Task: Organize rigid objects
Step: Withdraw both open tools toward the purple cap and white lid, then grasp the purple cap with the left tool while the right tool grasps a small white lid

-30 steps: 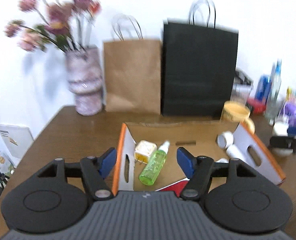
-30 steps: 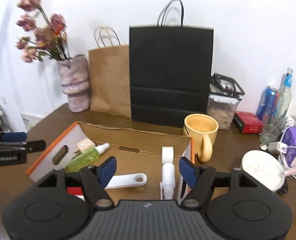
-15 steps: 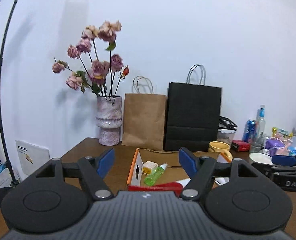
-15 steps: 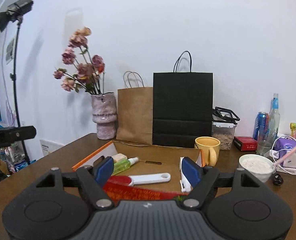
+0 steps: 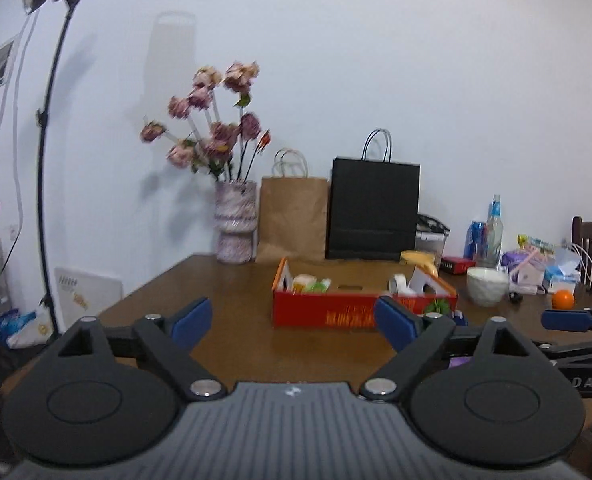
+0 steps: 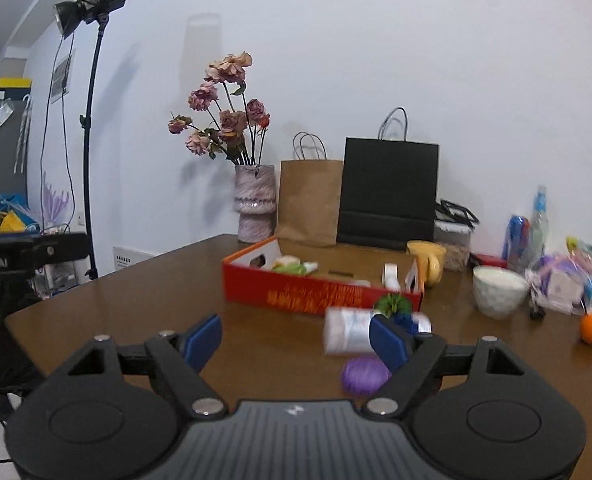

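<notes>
The red box (image 5: 323, 314) sits beyond both empty grippers, left (image 5: 294, 322) and right (image 6: 296, 340), jaws opening wide.

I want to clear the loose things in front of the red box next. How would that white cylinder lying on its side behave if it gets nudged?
The white cylinder lies on its side on the bare wooden table, so it would probably roll rather than slide. It looks like a smooth, rigid container, so it might slip in a loose grip. It is too blurred to judge its weight.

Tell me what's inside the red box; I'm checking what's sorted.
Inside the red box: a green bottle, a pale block, white pieces. Its front wall hides the floor.
</notes>
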### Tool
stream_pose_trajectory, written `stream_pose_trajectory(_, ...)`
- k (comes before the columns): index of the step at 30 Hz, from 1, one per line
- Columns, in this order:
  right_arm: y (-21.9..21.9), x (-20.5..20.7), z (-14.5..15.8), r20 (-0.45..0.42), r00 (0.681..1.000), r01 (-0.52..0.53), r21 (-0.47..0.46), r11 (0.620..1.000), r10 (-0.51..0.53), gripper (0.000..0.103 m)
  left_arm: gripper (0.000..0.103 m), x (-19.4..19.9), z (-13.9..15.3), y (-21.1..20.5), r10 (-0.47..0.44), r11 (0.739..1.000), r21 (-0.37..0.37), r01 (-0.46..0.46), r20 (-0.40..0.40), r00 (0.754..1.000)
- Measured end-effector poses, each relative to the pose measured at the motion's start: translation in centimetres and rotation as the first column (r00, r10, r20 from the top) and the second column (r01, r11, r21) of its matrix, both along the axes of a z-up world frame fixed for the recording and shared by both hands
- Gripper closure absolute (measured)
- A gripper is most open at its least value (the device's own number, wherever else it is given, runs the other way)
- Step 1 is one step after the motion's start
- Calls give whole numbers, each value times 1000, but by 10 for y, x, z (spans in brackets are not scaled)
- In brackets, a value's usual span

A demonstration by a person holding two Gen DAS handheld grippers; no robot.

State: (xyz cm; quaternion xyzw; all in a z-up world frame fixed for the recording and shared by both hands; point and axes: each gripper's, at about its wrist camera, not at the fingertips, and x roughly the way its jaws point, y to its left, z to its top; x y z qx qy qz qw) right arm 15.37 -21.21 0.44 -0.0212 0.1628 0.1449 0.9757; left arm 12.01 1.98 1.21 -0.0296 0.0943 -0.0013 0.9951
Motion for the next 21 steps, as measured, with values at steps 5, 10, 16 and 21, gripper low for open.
stream_pose_trajectory(5, -13, -33, -16, -26, 999, 20, 12, 1000, -20, 18, 5, -21, -21, -6, -36, 999, 14, 37, -74, 997)
stream_pose_trajectory(10, -26, -27, -22, -46, 995, 91, 32, 995, -90, 19, 5, -11, -25, -19, -52, 999, 4, 53, -90, 995)
stream_pose_trajectory(16, -46, -7, -39, -96, 988, 124, 62, 990, -118, 19, 4, 11, -39, -39, -66, 997, 36, 72, -158, 985)
stream_pose_trajectory(21, -70, 21, -52, -146, 980, 148, 85, 985, -134, 20, 0, 39, -50, -61, -65, 997, 35, 74, -198, 978)
